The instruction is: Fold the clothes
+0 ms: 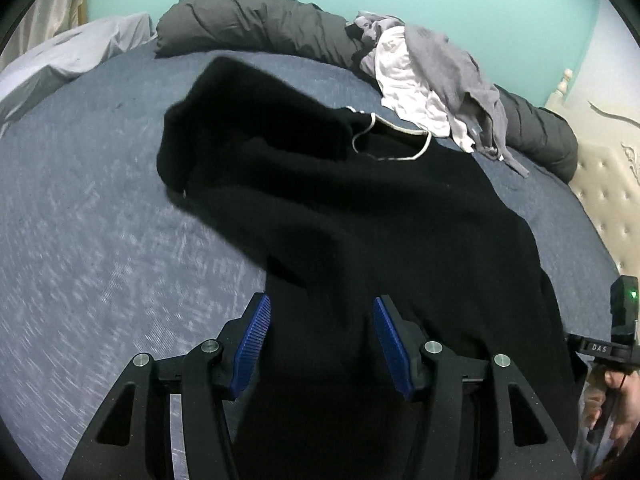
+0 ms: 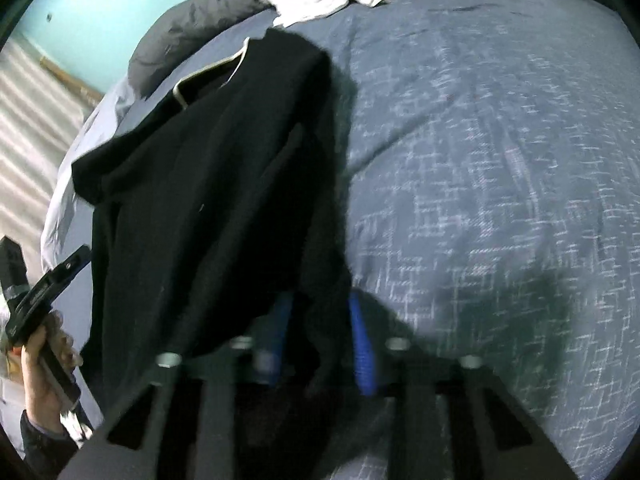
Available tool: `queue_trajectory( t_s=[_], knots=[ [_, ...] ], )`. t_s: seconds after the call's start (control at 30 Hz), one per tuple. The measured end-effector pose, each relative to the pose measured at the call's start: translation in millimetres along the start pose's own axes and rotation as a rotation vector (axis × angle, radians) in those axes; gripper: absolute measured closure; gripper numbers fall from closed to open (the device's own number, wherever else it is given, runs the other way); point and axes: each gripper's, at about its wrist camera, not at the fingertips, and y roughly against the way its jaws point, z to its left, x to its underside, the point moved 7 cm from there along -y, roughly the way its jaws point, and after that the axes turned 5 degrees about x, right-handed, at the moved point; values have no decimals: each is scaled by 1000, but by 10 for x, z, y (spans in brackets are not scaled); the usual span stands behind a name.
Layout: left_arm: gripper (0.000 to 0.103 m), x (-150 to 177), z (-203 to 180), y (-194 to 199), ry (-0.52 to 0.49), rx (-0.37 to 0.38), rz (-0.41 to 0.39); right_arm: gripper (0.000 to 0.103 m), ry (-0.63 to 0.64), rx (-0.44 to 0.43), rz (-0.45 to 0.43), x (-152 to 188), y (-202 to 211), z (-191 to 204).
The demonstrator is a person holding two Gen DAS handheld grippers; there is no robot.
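A black top with a white-trimmed neckline (image 1: 360, 208) lies spread on the blue bed. It also shows in the right wrist view (image 2: 216, 184). My left gripper (image 1: 320, 320) hangs over its near hem with the blue pads wide apart, black cloth between and below them. My right gripper (image 2: 320, 320) is over the garment's right edge; its blue pads stand a little apart with black cloth between them, and the view is blurred. The right gripper's body (image 1: 622, 320) shows at the left wrist view's right edge, and the left gripper's body (image 2: 36, 296) at the right wrist view's left edge.
A heap of grey and white clothes (image 1: 432, 76) lies at the far side of the bed on a rolled dark grey duvet (image 1: 256, 24). A cream tufted headboard (image 1: 600, 184) is at the right. Bare blue bedsheet (image 2: 500, 160) lies on both sides of the garment.
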Motion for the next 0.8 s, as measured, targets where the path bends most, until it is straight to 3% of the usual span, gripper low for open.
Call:
queue_trajectory(
  t_s=[0.1,0.3,0.57,0.8],
  knots=[
    [45,58,-27,-3,-5,-2,-12,97,14,1,-16,-7,79,3],
    [45,16,-90,69,-25,7,-50,99,47,84,-137,-230,630,-152],
    [45,83,-74,61,-29,4,-38,100,29,311,-299,-796,1608,-750],
    [45,67,-57,67,-32,-5,-40,100,56,473,-312,-1346,1819,-1153]
  ],
)
